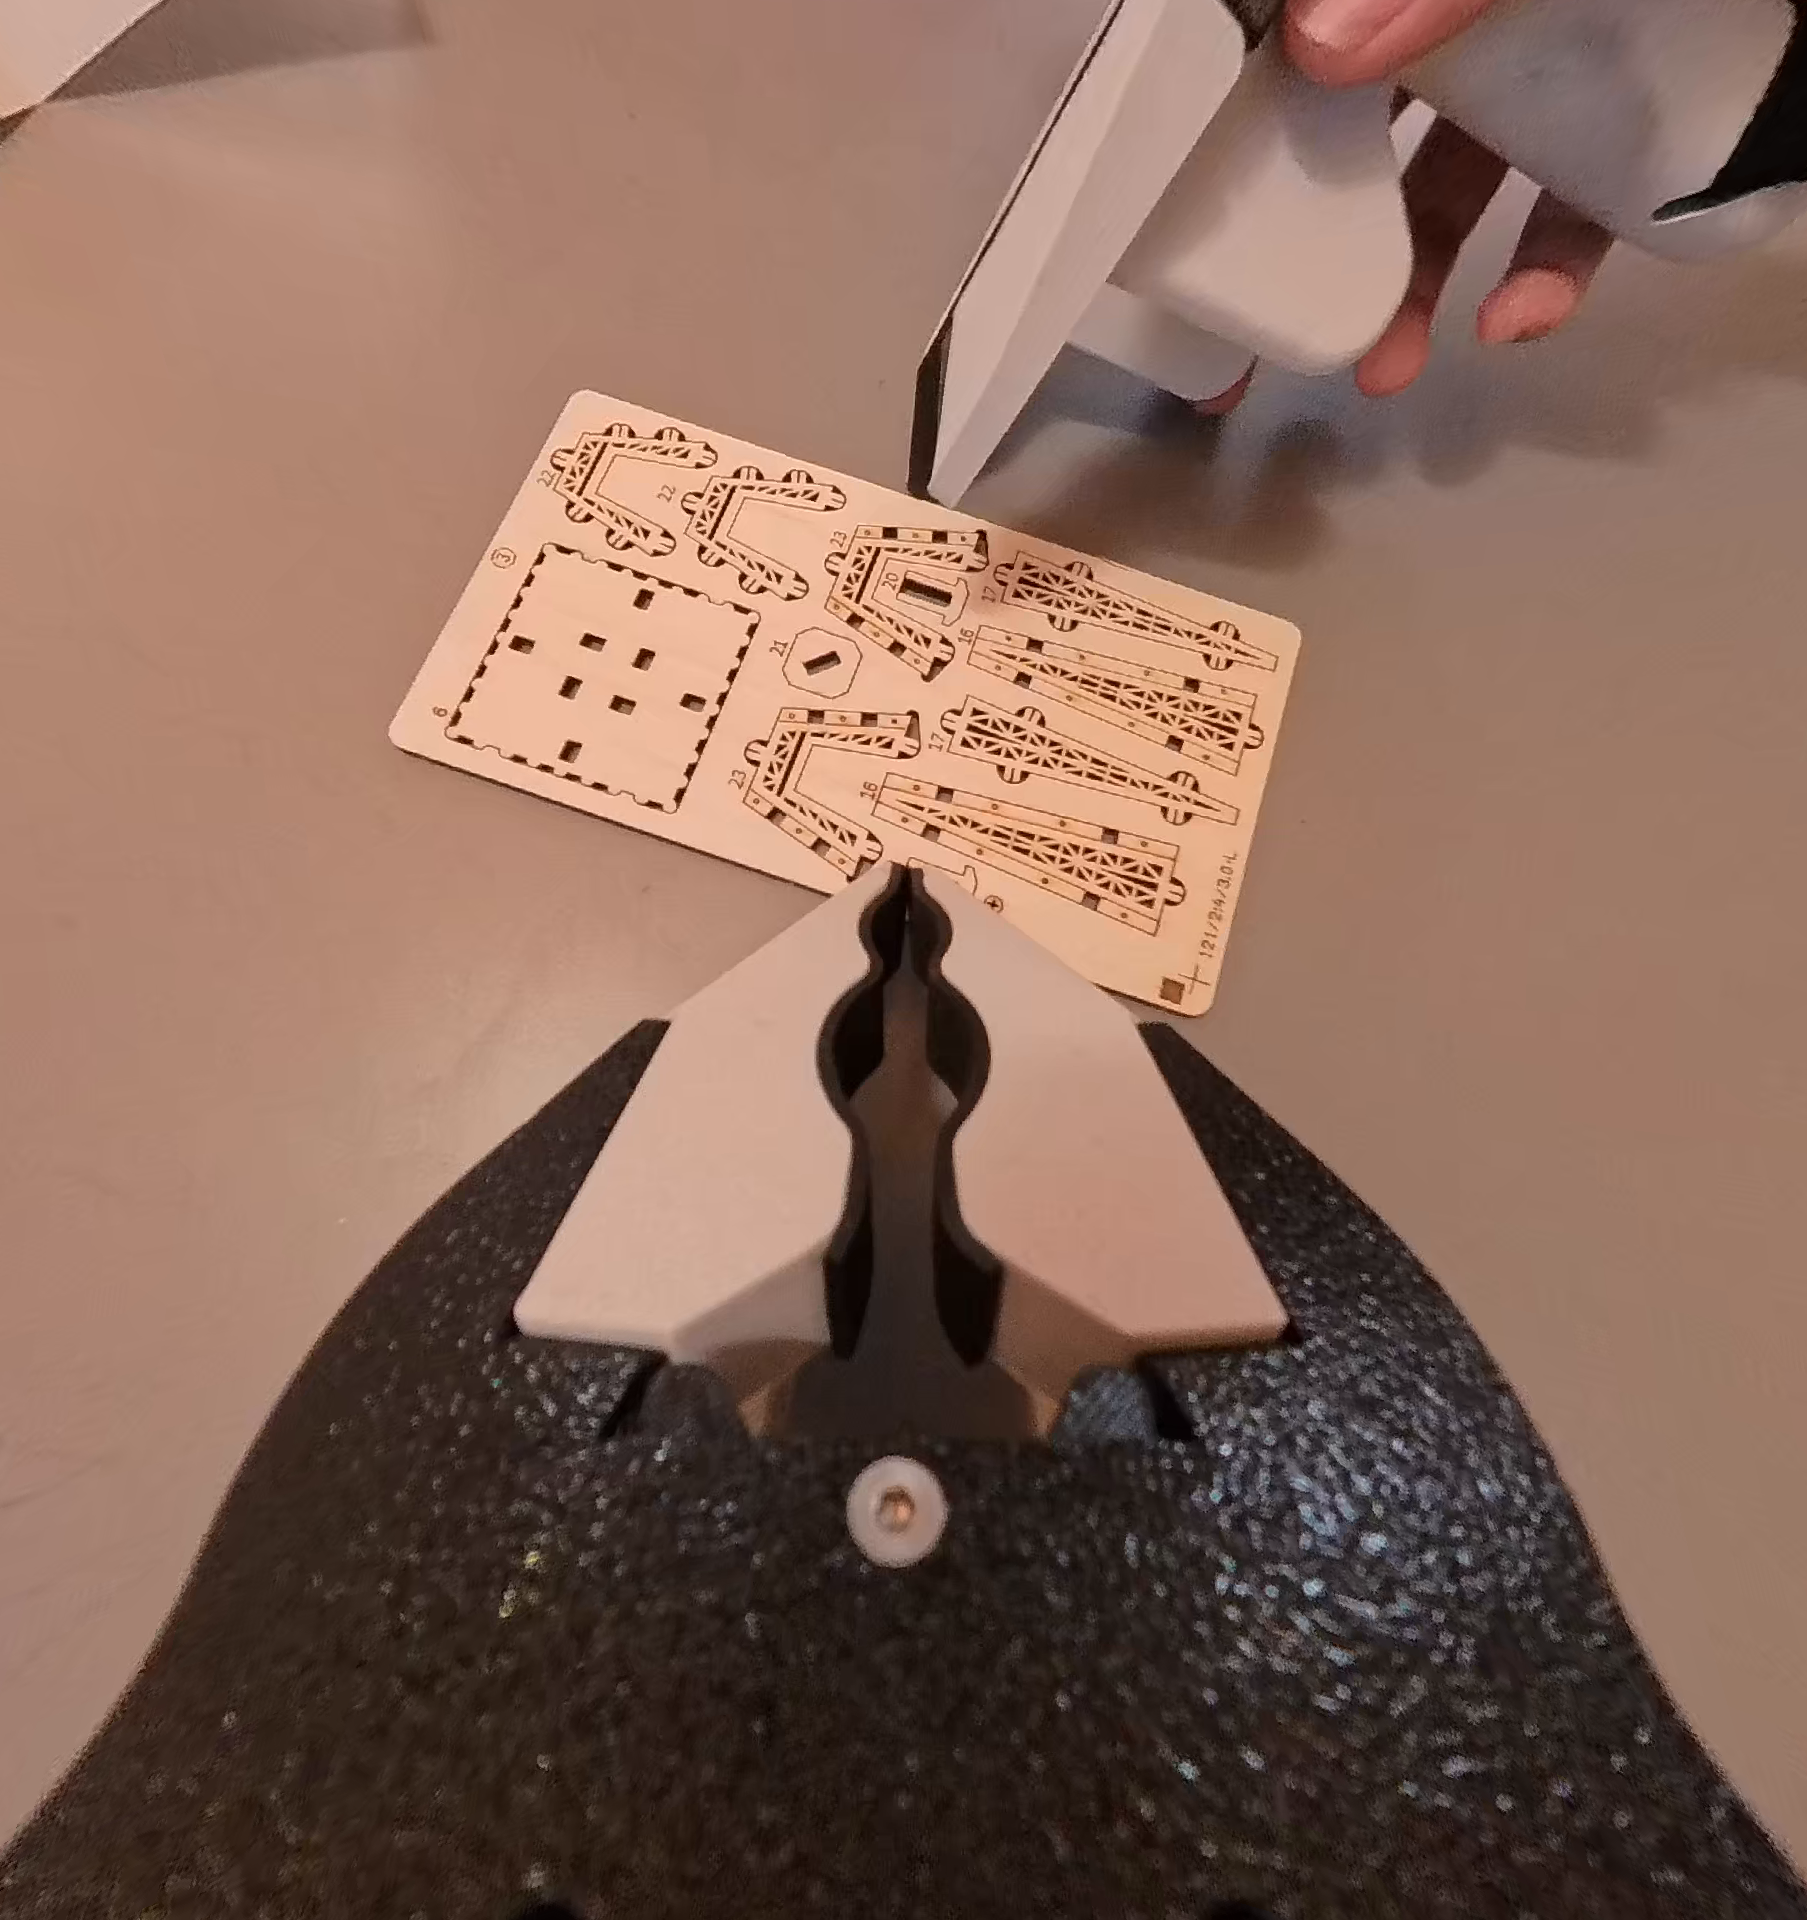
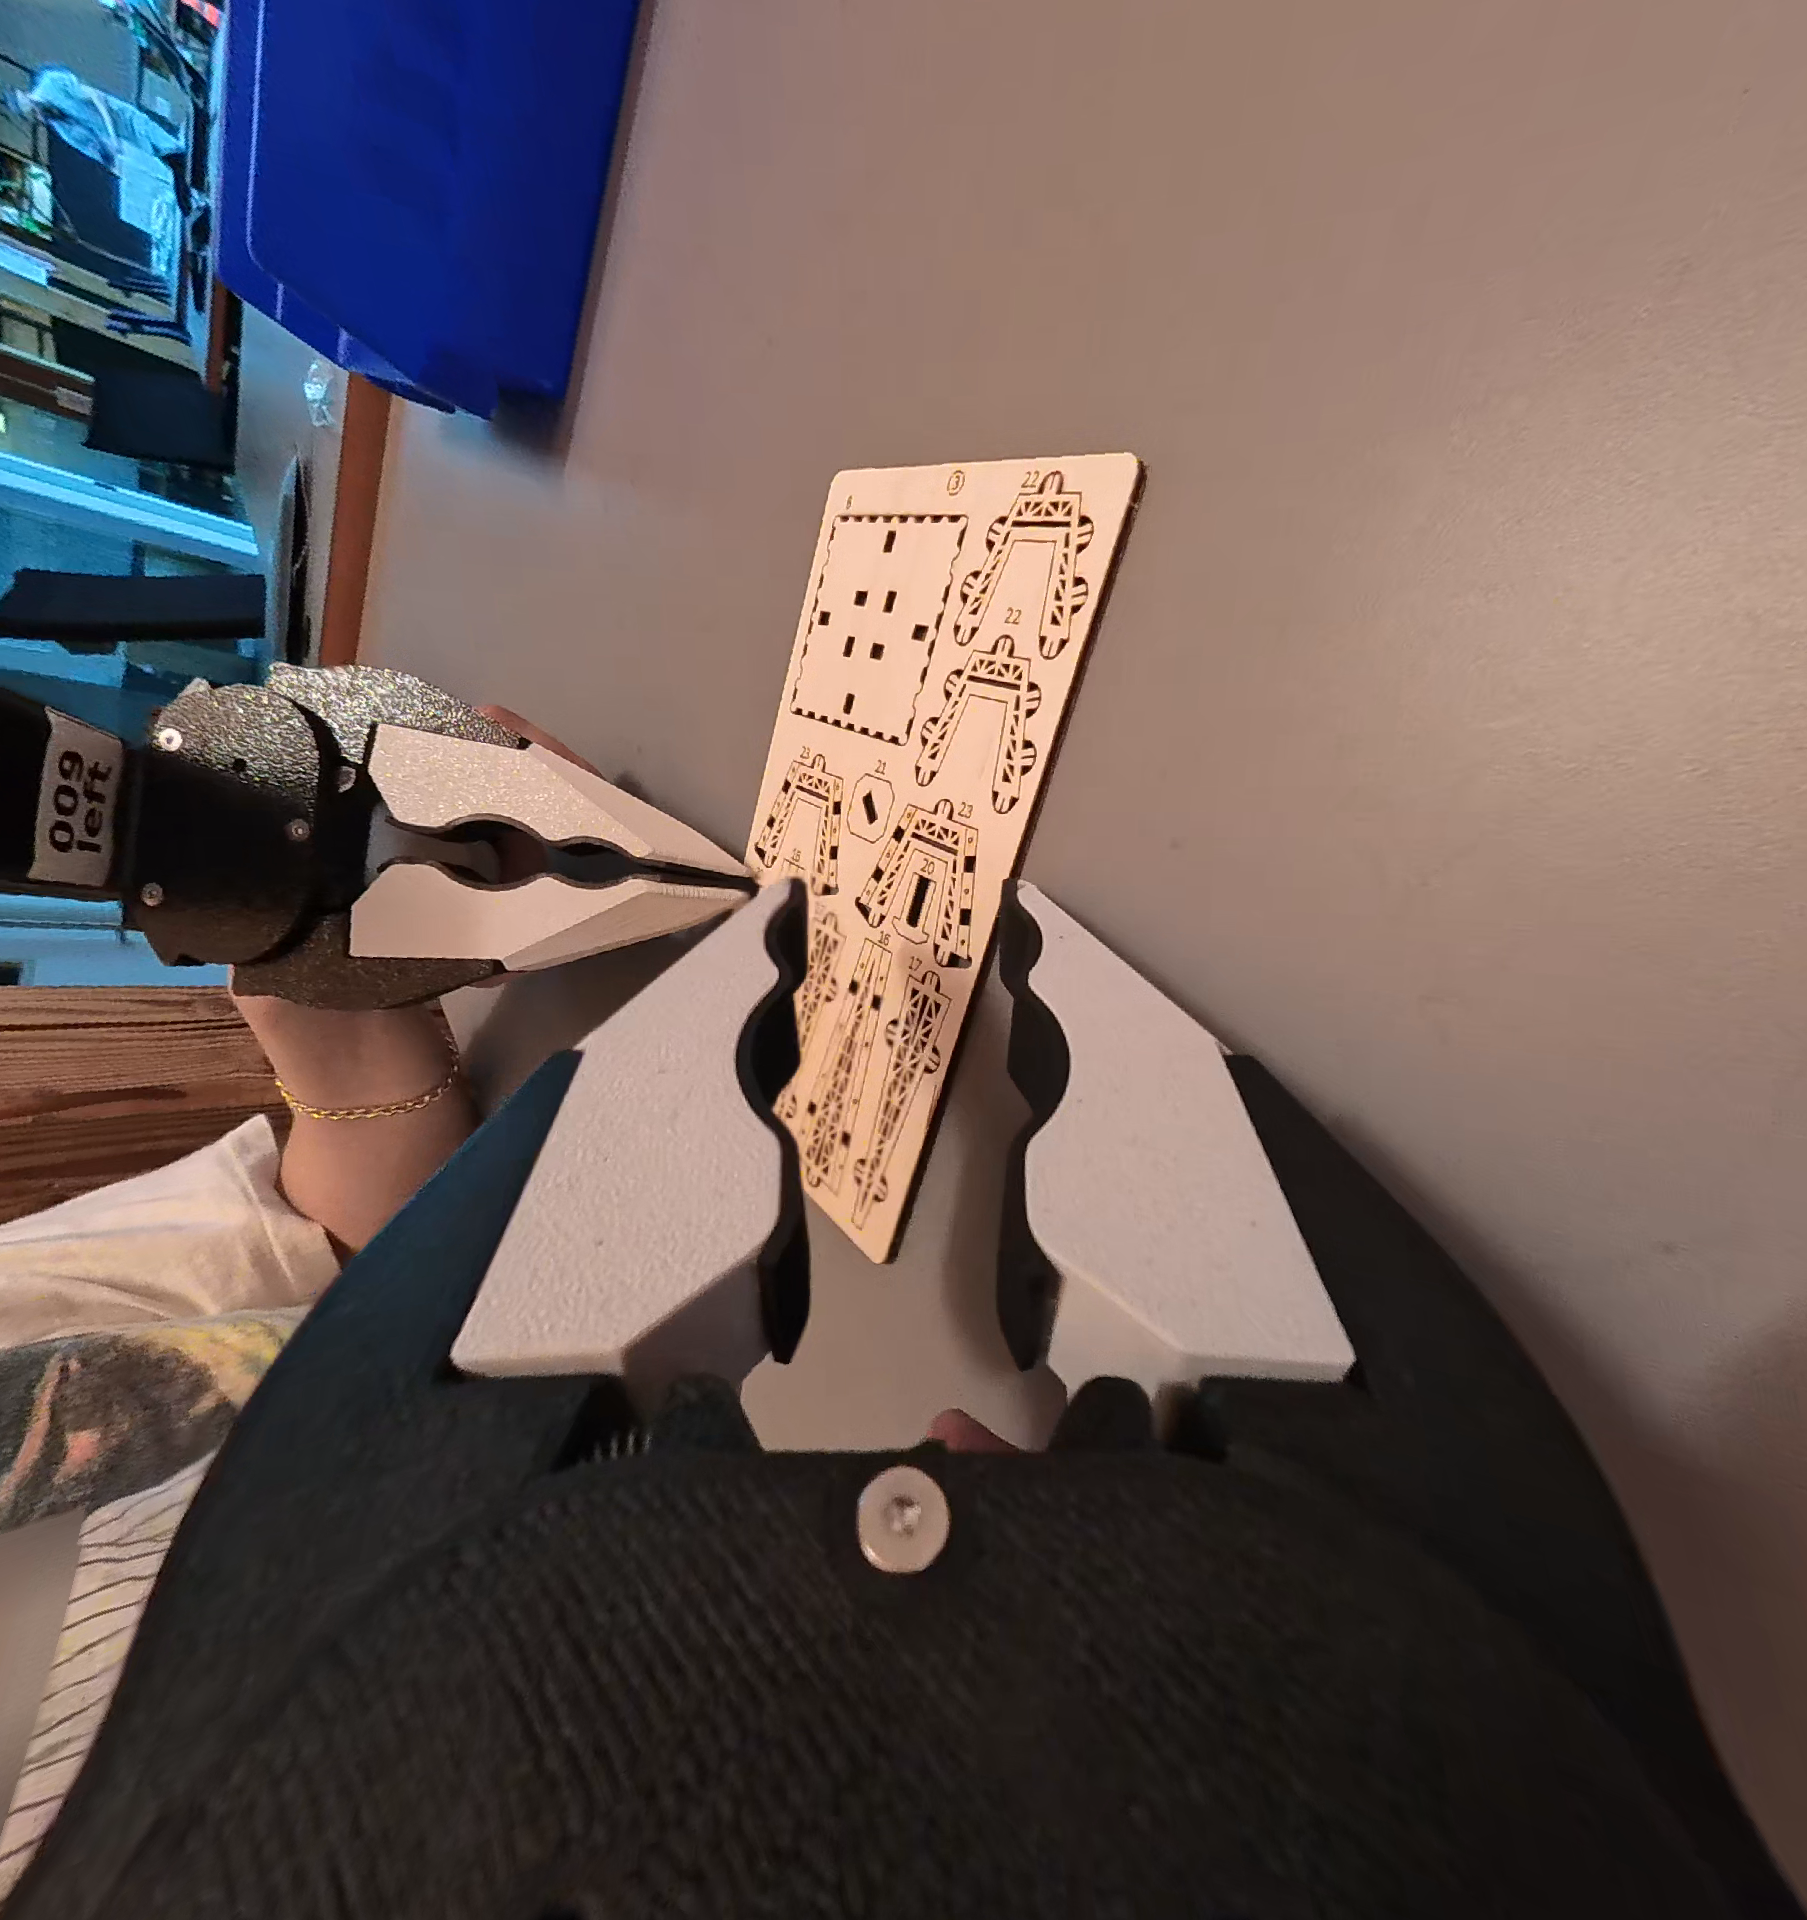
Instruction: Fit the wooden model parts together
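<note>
A flat wooden sheet (image 1: 847, 686) of laser-cut model parts lies on the grey table (image 1: 255, 935). All the parts I can see sit in the sheet. My left gripper (image 1: 904, 883) is shut, and its tips touch the sheet's near edge. My right gripper (image 1: 1075, 436) is open, with one fingertip down at the sheet's far edge. In the right wrist view the sheet (image 2: 878, 665) shows between the open fingers of my right gripper (image 2: 904, 899). There, my left gripper (image 2: 743, 883) meets the sheet's edge from the left.
A hand (image 1: 1450, 239) holds the right gripper, and a wrist with a thin bracelet (image 2: 379, 1101) holds the left. A blue bin (image 2: 411, 187) and shelves stand beyond the table (image 2: 1398, 623). A white sheet (image 1: 99, 52) lies at the far left corner.
</note>
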Demonstrator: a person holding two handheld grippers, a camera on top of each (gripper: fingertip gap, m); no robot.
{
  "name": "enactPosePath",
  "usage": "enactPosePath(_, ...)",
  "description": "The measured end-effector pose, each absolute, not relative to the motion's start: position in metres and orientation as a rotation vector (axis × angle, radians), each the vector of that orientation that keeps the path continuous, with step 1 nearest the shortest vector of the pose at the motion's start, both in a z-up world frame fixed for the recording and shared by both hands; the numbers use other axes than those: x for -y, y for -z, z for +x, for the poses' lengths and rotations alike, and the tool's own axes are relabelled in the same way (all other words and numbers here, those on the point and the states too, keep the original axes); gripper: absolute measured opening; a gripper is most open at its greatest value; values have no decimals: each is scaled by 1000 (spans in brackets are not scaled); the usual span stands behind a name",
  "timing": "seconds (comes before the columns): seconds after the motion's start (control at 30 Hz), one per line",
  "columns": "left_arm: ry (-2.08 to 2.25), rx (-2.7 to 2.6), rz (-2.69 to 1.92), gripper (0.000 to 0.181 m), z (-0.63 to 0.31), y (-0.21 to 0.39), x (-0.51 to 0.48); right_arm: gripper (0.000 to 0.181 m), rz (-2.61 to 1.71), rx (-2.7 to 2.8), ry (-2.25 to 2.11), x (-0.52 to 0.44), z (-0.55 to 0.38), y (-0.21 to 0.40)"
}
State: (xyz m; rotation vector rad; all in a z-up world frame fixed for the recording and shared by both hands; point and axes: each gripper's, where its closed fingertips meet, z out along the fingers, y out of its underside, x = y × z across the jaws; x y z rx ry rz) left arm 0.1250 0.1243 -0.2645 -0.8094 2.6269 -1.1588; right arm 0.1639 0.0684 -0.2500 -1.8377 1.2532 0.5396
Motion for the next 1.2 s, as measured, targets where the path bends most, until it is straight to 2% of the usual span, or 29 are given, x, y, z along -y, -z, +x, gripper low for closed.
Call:
enactPosePath(0.03, 1160, -2631, -805, 0, 125, 264, -124, 33, -1856, -1243, -527, -67, 164, 252)
enactPosePath(0.1, 1161, -2610, -814, 0, 129, 262, -128, 33, -1890, -1221, -476, -65, 167, 252)
enactPosePath(0.17, 1215, -2557, -828, 0, 137, 250, -130, 45, -1912, -1186, -395, -63, 170, 248)
enactPosePath(0.23, 1258, -2554, -821, 0, 146, 239, -130, 44, -1975, -1127, -254, -59, 173, 246)
enactPosePath(0.47, 967, -2777, -587, 0, 189, 245, -115, 50, -2217, -869, 214, -55, 163, 242)
enactPosePath(0.53, 887, -2815, -541, 0, 196, 247, -112, 59, -2258, -875, 307, -45, 157, 241)
enactPosePath(0.67, 719, -2903, -489, 0, 195, 262, -112, 71, -2200, -931, 189, -45, 136, 242)
enactPosePath(0.93, 592, -2889, -492, 0, 197, 267, -116, 75, -2087, -970, -51, -58, 132, 246)
enactPosePath(1.03, 680, -2816, -520, 0, 201, 262, -118, 76, -1996, -989, -114, -61, 140, 239)
enactPosePath(1.2, 1130, -2693, -731, 0, 167, 224, -124, 74, -1923, -1049, -160, -50, 150, 237)
